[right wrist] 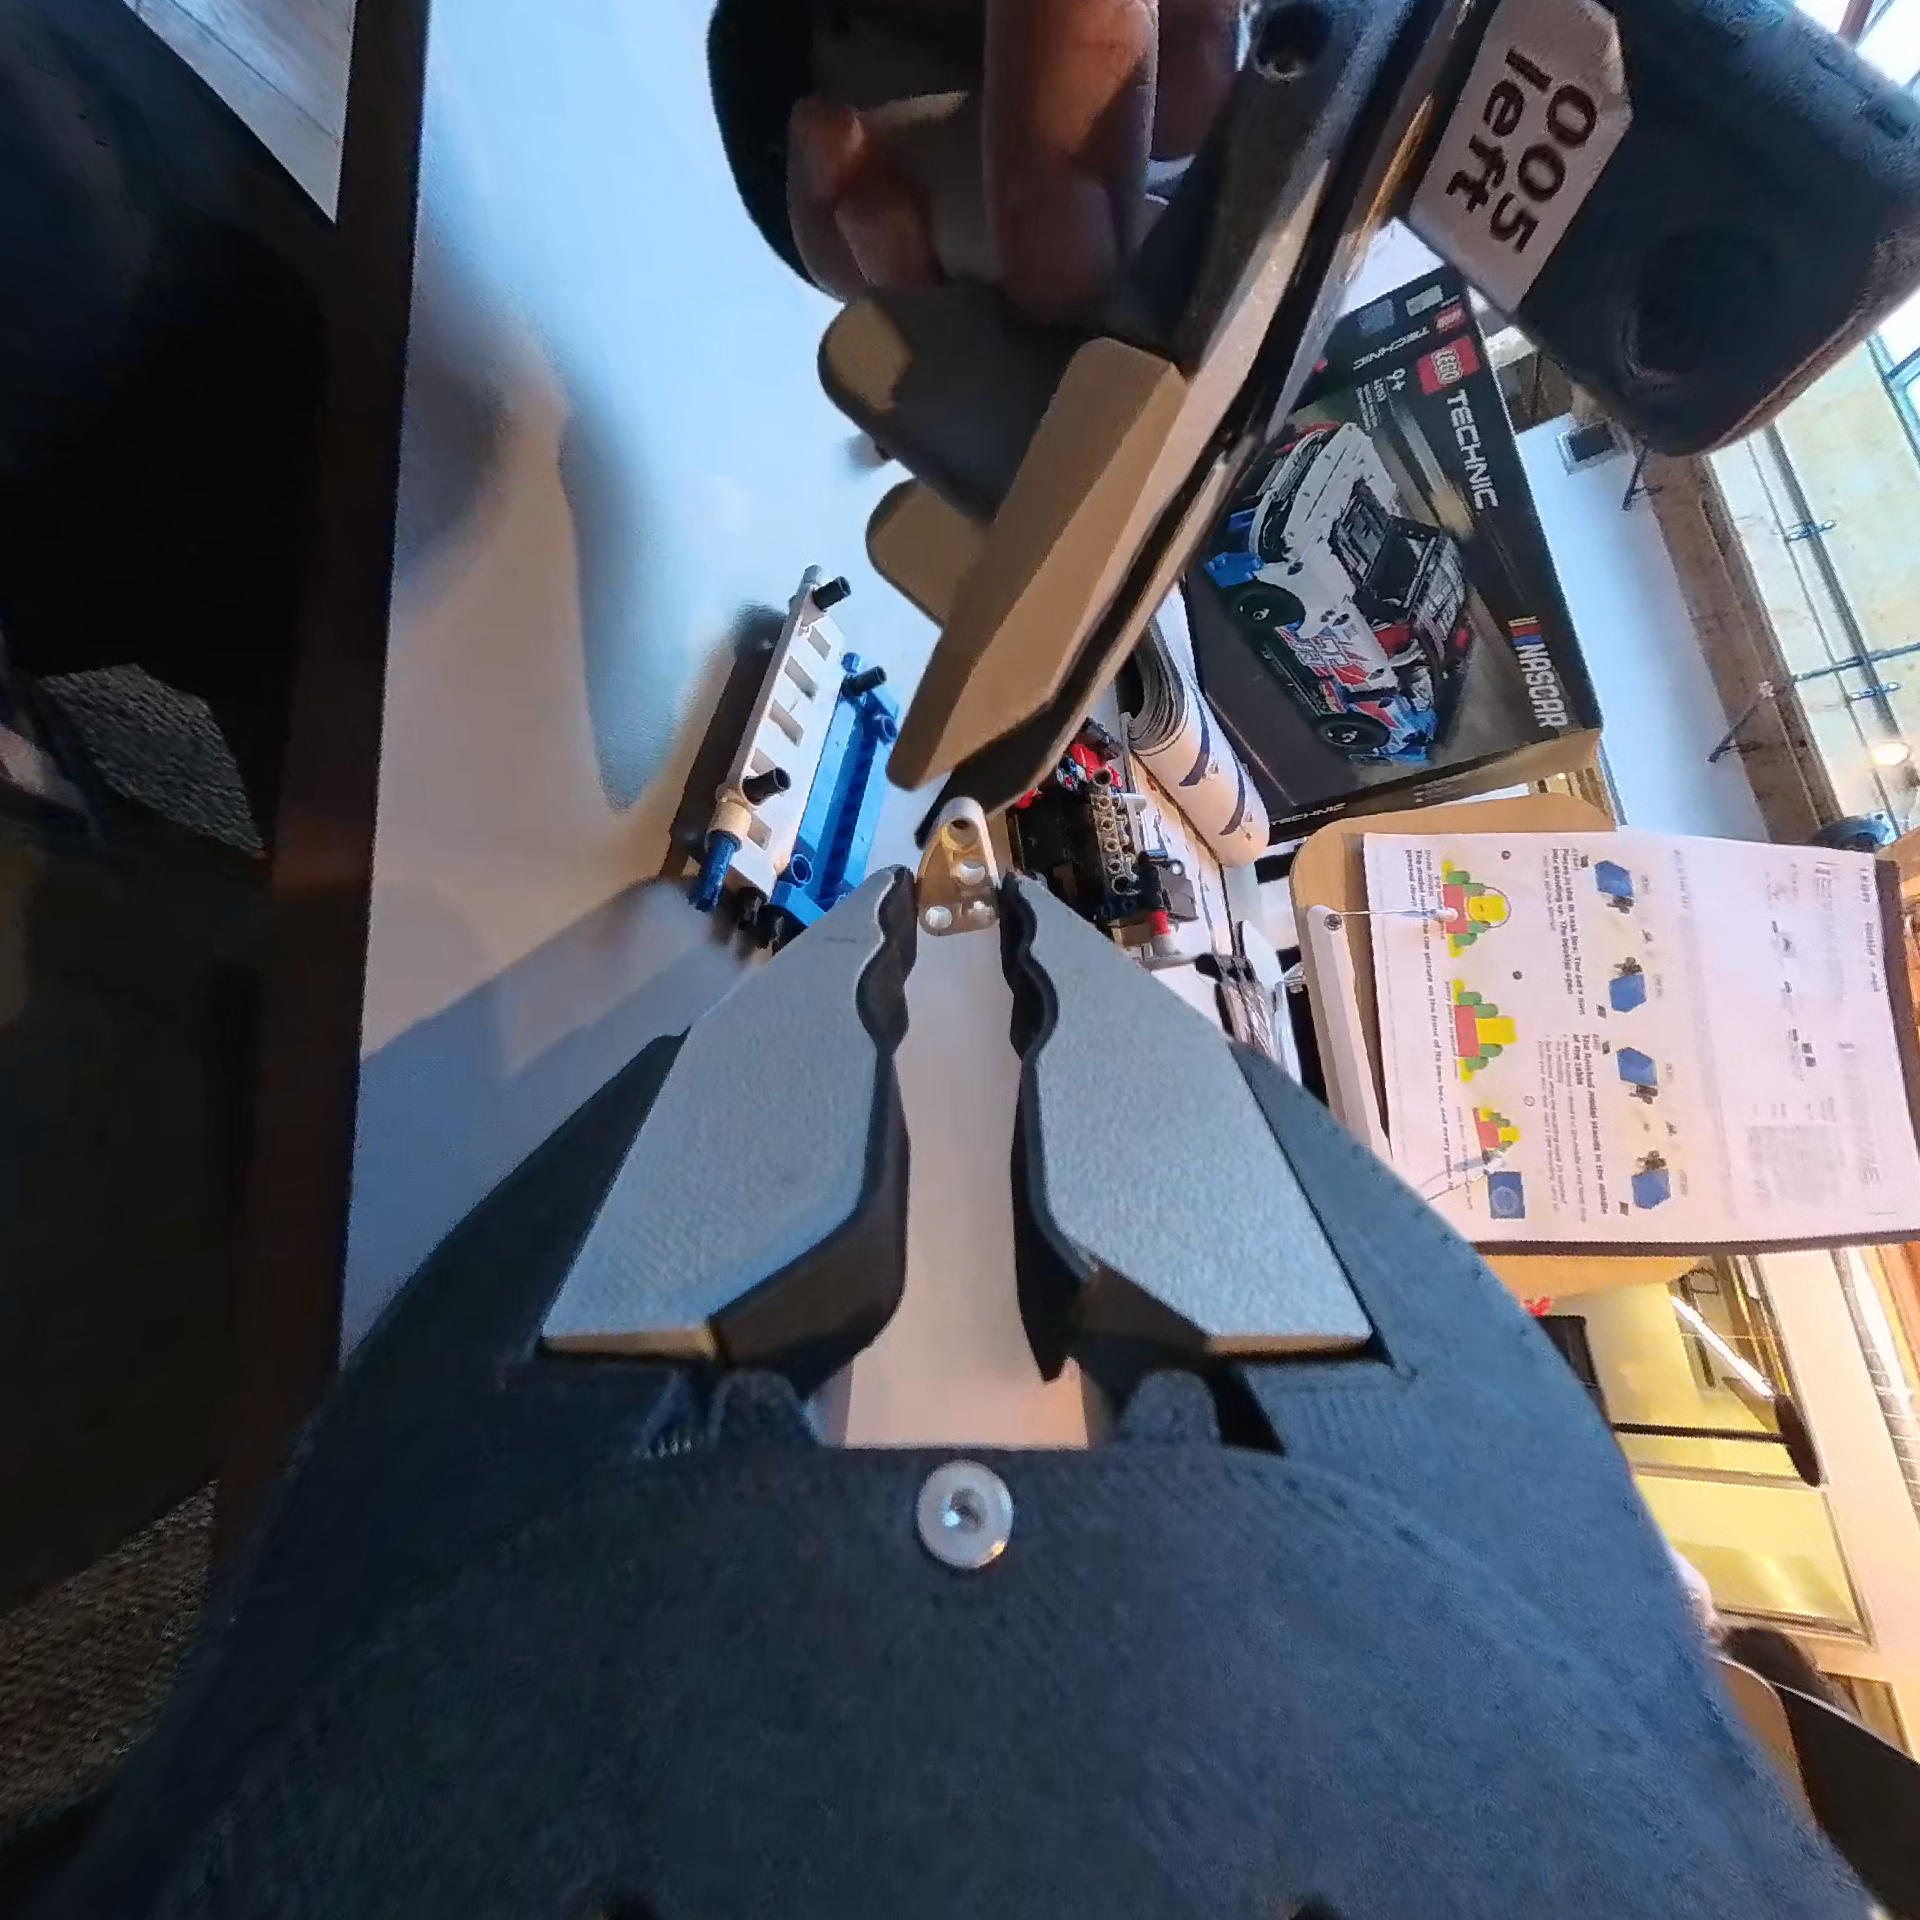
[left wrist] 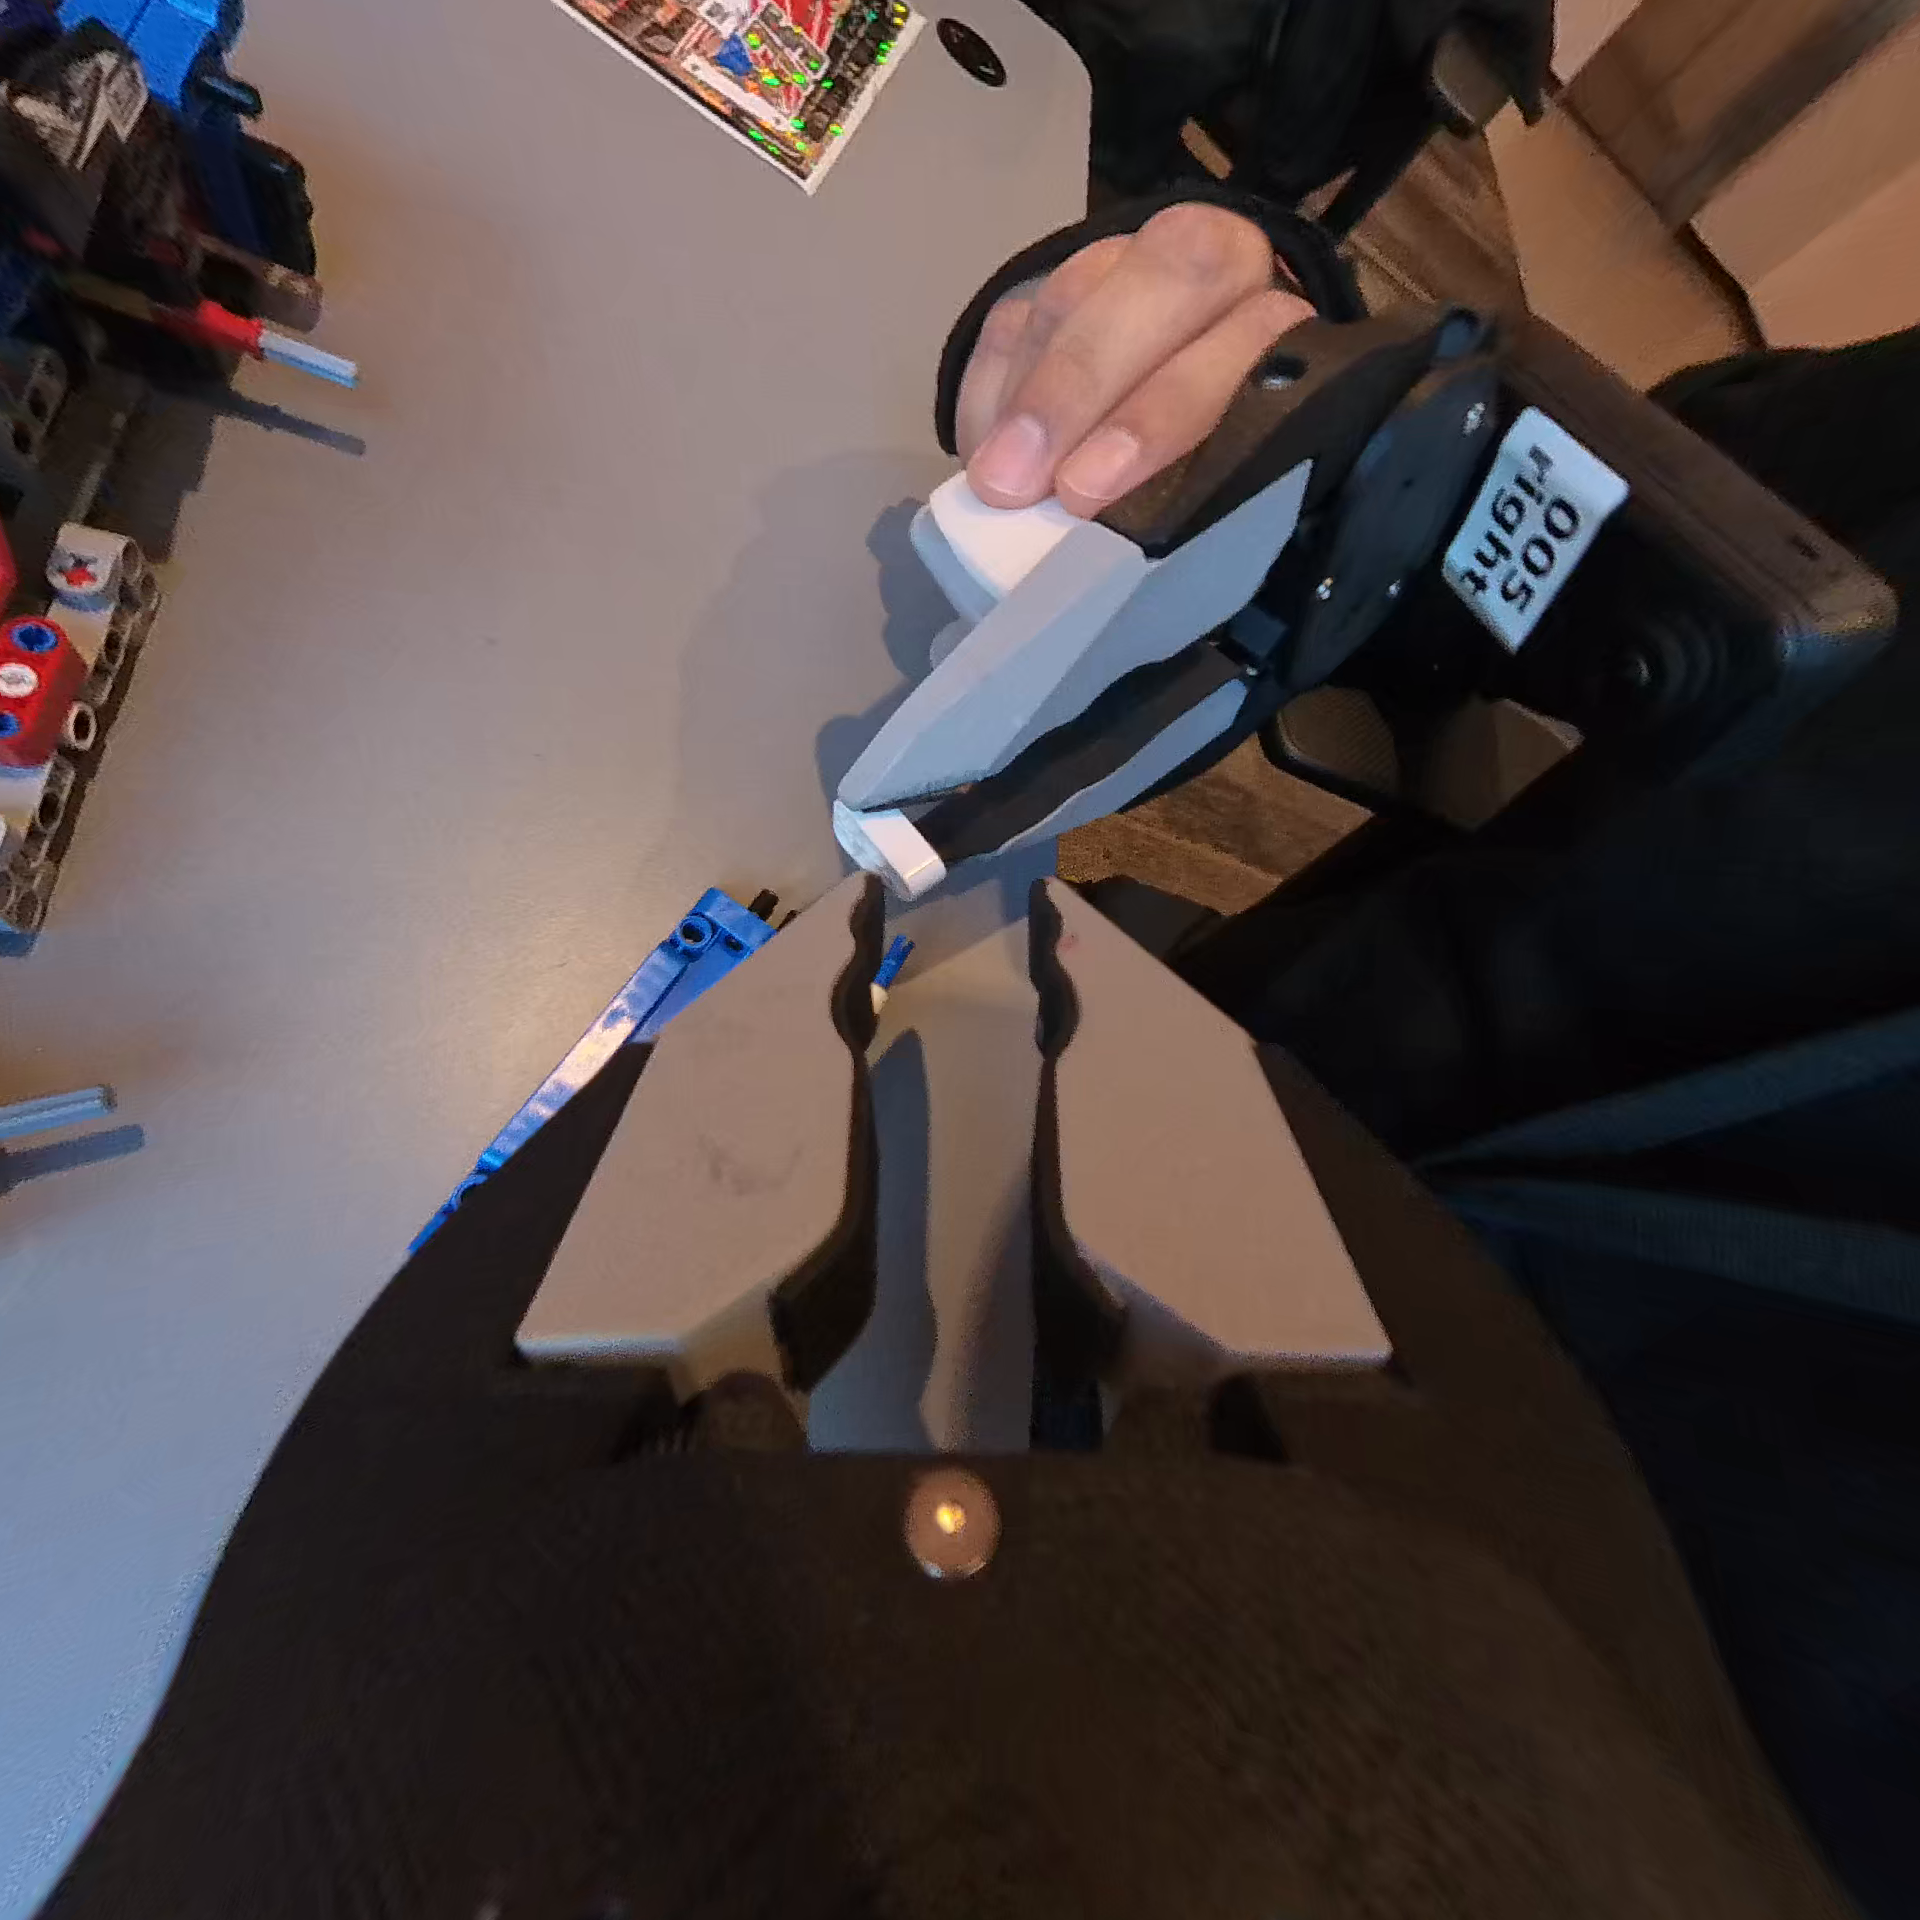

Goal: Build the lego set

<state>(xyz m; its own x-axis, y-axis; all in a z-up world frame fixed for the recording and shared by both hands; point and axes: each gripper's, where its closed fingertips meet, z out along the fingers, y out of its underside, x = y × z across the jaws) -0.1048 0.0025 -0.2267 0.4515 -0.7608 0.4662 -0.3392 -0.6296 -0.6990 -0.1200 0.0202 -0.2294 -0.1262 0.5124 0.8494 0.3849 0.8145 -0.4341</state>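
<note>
Right gripper (right wrist: 958, 896): clamped on a small white lego piece (right wrist: 961, 881) with round holes, pinched between its fingertips and held above the table (right wrist: 520, 520).

Left gripper (left wrist: 951, 904): fingers apart, nothing between them; tips just beside the white piece, seen in the left wrist view as a white block (left wrist: 885, 837) at the other gripper's tip.

Blue and white frame (right wrist: 795, 769): flat on the table near the edge, black pins standing out of it, just below the left gripper.

Partly built model (right wrist: 1101, 842): red, black and grey, farther along the table.

Set box (right wrist: 1434, 582), instruction sheet (right wrist: 1631, 1039): beyond the model.

Loose grey rod (left wrist: 52, 1107): table's left side.
</note>
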